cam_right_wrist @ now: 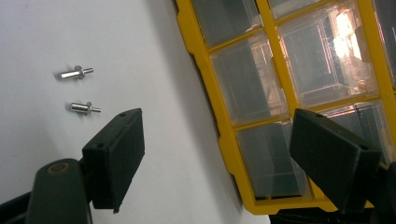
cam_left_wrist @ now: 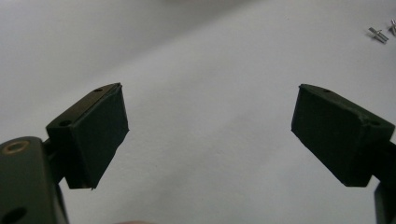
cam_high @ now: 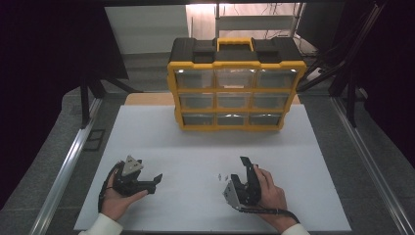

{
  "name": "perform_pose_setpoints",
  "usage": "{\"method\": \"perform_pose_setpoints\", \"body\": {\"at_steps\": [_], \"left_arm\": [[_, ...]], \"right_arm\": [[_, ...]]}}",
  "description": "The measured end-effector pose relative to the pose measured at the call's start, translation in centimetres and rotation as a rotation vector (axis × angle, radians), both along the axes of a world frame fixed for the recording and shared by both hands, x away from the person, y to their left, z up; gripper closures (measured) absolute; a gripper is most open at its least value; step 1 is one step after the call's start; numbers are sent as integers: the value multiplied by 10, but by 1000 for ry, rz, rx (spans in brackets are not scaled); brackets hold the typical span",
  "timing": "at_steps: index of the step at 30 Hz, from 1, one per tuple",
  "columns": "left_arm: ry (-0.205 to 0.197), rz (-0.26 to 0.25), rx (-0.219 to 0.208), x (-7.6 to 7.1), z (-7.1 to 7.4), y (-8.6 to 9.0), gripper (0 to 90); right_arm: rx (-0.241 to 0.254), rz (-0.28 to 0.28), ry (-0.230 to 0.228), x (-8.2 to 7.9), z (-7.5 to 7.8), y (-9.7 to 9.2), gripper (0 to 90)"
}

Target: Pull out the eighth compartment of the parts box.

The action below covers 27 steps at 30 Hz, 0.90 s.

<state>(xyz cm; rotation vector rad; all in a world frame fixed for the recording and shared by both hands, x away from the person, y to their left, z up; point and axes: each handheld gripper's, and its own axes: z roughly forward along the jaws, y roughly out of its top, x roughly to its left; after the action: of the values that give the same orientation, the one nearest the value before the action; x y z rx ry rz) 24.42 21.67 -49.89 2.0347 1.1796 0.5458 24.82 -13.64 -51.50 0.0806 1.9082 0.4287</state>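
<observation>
Silver rivets (cam_high: 222,176) lie just left of the right tongs (cam_high: 243,171), far from the left tongs (cam_high: 157,183); both tongs spread, empty.

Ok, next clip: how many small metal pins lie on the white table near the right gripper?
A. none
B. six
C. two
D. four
C: the right gripper view shows two small metal pins lying side by side on the white table, just beyond the right gripper, whose fingers stand open.

high view looks down from above; both gripper views sit close over the white table (cam_high: 205,147), apparently sharing two small pins (cam_right_wrist: 79,88).
</observation>
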Motion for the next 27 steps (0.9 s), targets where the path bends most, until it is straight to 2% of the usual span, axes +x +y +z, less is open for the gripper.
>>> {"method": "perform_pose_setpoints", "body": {"at_steps": [14, 17, 27], "left_arm": [[1, 4, -2, 0, 0, 1, 113], [2, 6, -3, 0, 0, 1, 113], [1, 6, -3, -1, 0, 1, 113]], "right_arm": [[-18, 7, -24, 6, -1, 4, 180], [-39, 10, -35, 7, -1, 6, 181], [-32, 6, -52, 15, 3, 8, 186]]}}
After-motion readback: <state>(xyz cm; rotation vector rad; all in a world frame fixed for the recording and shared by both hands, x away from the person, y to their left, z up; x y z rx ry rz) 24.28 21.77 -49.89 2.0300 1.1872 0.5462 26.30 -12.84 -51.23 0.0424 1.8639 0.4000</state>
